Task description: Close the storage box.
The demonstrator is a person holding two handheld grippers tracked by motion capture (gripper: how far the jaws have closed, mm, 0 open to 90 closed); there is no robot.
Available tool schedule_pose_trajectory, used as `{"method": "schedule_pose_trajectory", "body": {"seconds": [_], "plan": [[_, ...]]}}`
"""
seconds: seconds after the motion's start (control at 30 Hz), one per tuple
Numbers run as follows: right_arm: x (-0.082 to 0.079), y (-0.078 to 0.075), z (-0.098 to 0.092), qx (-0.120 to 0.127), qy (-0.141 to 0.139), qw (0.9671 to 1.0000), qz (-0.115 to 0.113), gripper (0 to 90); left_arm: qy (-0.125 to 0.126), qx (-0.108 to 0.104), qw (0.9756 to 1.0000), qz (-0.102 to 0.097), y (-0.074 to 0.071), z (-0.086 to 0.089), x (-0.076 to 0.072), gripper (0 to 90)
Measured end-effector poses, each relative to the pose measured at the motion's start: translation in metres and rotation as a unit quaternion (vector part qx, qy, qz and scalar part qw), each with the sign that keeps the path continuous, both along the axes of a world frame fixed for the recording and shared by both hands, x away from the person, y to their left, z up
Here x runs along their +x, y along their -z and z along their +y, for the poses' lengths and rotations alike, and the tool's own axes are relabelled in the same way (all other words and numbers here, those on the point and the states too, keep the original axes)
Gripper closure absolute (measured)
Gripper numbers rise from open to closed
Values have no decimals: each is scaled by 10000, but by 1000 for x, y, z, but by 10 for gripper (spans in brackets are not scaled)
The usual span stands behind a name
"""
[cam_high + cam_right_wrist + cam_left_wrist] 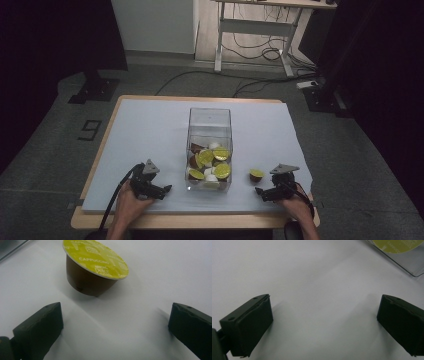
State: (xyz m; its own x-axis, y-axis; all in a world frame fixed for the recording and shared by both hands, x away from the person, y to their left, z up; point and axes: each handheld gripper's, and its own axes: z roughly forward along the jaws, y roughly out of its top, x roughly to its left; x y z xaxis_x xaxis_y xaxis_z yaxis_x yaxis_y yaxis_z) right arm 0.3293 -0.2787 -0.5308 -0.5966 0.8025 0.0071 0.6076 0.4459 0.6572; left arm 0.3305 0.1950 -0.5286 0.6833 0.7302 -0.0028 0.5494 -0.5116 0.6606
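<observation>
1. The brown plastic coffee capsule with a yellow-green foil lid [92,270] stands alone on the pale sheet [150,145] that covers the table, near the front edge and toward its right side. It sits just ahead of my right gripper [115,327], untouched, tilted, with its lid facing up and reading "Cappuccino".
2. The clear plastic box [209,125] stands upright at the middle of the sheet, open on top, with several like capsules [212,162] heaped in its near end.

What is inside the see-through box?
The clear box holds a pile of coffee pods, brown and white with yellow-green lids. Any pods under the top ones are covered, so the count is unclear.
</observation>
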Motion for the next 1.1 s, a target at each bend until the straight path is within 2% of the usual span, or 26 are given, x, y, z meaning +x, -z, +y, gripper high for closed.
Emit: {"method": "schedule_pose_trajectory", "body": {"seconds": [0.23, 0.4, 0.53, 0.7, 0.8, 1.1], "plan": [[1, -2, 0, -30, 37, 9999, 88, 19, 16, 7, 10000, -27, -1, 0, -1, 7], [0, -6, -4, 38, 156, 9999, 39, 59, 61, 29, 9999, -159, -2, -1, -6, 56], [-1, -11, -5, 101, 181, 9998, -49, 80, 204, 2, 9996, -213, -7, -5, -10, 81], [-4, -21, -4, 134, 109, 9995, -273, 133, 355, -202, 9987, -306, -15, -6, -16, 133], [-6, -27, -2, 191, 25, 9991, -366, 132, 412, -288, 9982, -330, -20, -7, -19, 141], [-10, -38, 6, 317, -230, 9982, -444, 135, 666, -464, 9957, -435, -32, -14, -27, 148]]}}
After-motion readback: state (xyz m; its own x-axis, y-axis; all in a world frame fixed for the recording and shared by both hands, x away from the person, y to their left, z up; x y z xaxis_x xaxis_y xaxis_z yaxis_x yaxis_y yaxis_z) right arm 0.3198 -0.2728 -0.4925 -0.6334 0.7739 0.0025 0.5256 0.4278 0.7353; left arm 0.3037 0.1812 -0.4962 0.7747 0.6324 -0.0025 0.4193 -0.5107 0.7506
